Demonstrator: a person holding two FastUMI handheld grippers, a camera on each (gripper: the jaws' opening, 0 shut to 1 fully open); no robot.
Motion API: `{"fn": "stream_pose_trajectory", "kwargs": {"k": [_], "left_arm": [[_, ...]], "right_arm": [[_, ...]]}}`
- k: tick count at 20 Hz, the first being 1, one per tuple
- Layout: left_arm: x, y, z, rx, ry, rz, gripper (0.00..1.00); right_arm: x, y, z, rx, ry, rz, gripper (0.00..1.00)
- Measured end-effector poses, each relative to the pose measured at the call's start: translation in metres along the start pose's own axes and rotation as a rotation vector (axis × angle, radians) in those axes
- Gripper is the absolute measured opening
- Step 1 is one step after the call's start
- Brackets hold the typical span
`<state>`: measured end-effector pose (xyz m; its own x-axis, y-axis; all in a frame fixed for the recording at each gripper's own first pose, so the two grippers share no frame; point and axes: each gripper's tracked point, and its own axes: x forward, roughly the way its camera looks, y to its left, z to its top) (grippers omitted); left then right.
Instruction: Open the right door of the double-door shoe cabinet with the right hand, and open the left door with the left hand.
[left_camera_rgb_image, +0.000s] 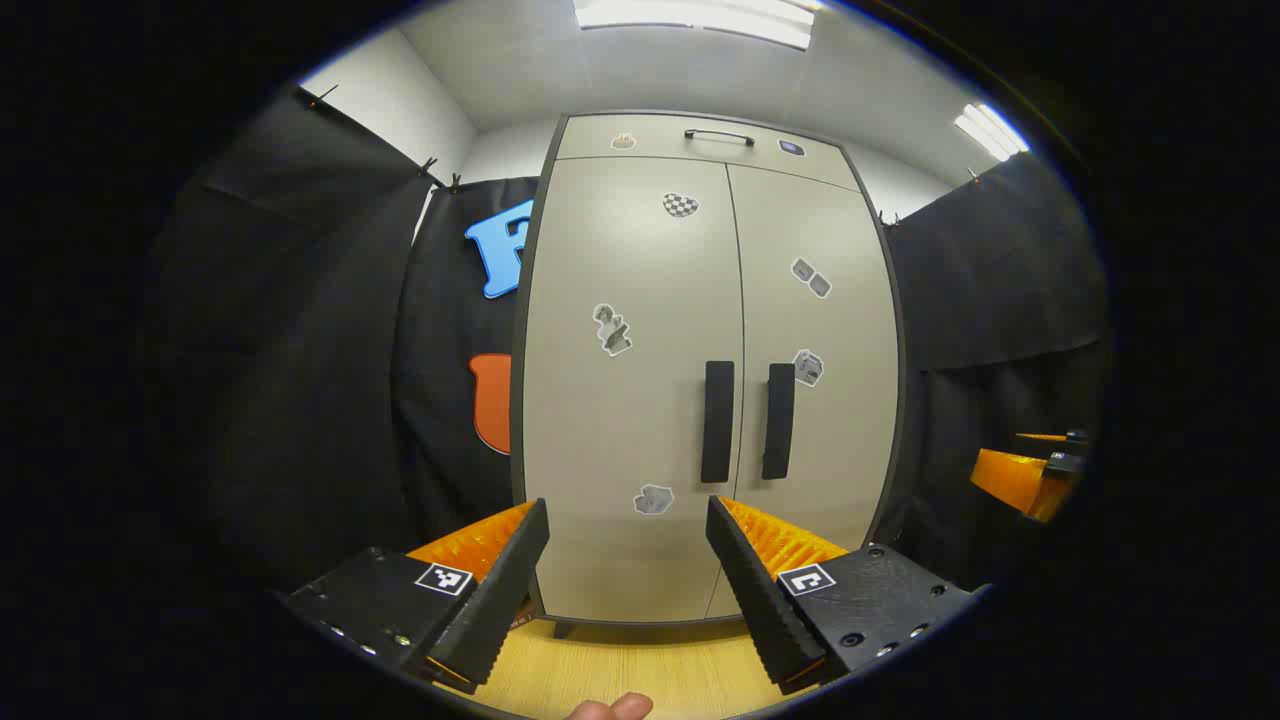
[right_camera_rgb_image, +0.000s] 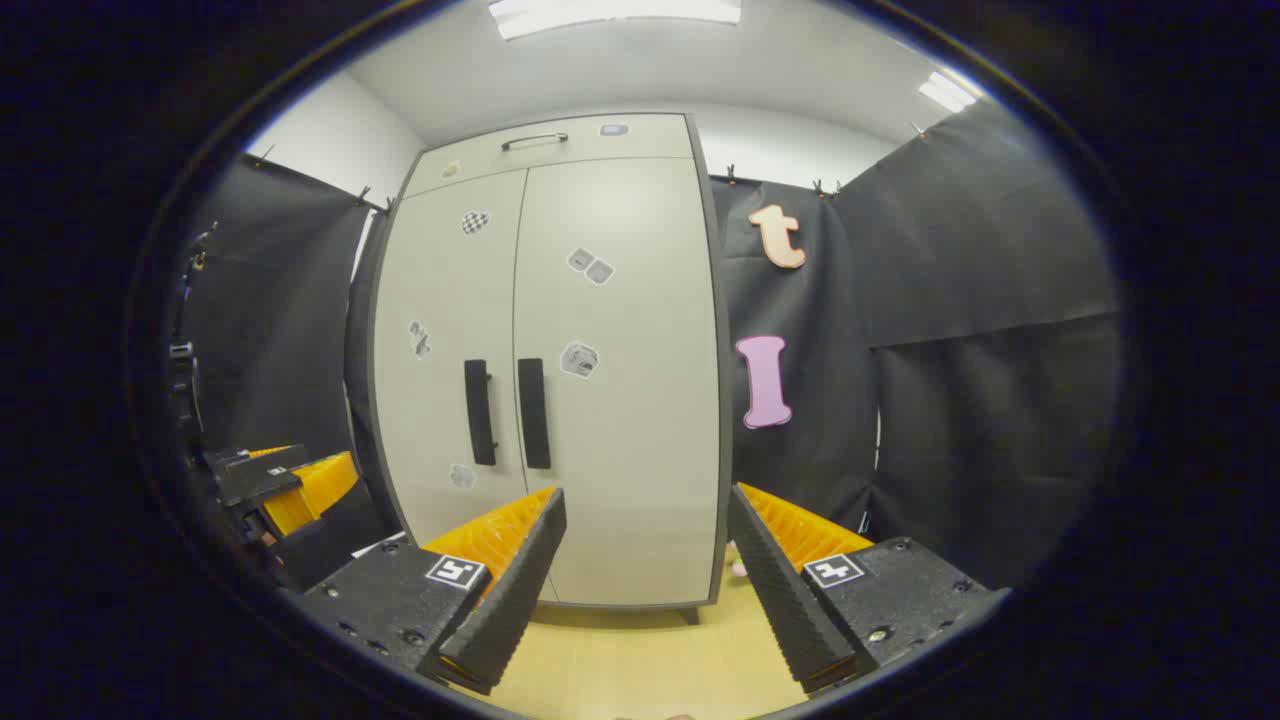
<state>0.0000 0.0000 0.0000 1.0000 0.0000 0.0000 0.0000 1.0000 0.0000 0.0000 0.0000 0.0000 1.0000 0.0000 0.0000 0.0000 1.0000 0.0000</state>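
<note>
The shoe cabinet stands straight ahead of both tools with its two doors shut, so neither step is begun yet. By the task's order the right door comes first, and the coming move turns on this: in the right gripper view the right door's handle lies ahead, above and to the left of the right gripper, well apart from it, so the tool has to travel forward and across toward the cabinet's middle seam. The handle is a dark bar with its long axis upright, so fingers spread side to side, as they are, look suited to closing across it.

The right gripper is spread wide and holds nothing. The left gripper is also wide and bare, and the left door's handle sits just above its fingers in the left gripper view, a little to the right, beside the seam.

The cabinet is tall and pale beige with a dark frame, small stickers on both doors, and a drawer with a thin handle across the top
</note>
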Motion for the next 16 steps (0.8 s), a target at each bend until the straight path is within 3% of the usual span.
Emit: {"fn": "stream_pose_trajectory", "kwargs": {"k": [16], "left_arm": [[-0.0001,-0.0028,0.0102,0.012,-0.034,-0.011,0.95]], "right_arm": [[0.0004,-0.0058,-0.0047,0.005,-0.009,-0.024,1.0]]}}
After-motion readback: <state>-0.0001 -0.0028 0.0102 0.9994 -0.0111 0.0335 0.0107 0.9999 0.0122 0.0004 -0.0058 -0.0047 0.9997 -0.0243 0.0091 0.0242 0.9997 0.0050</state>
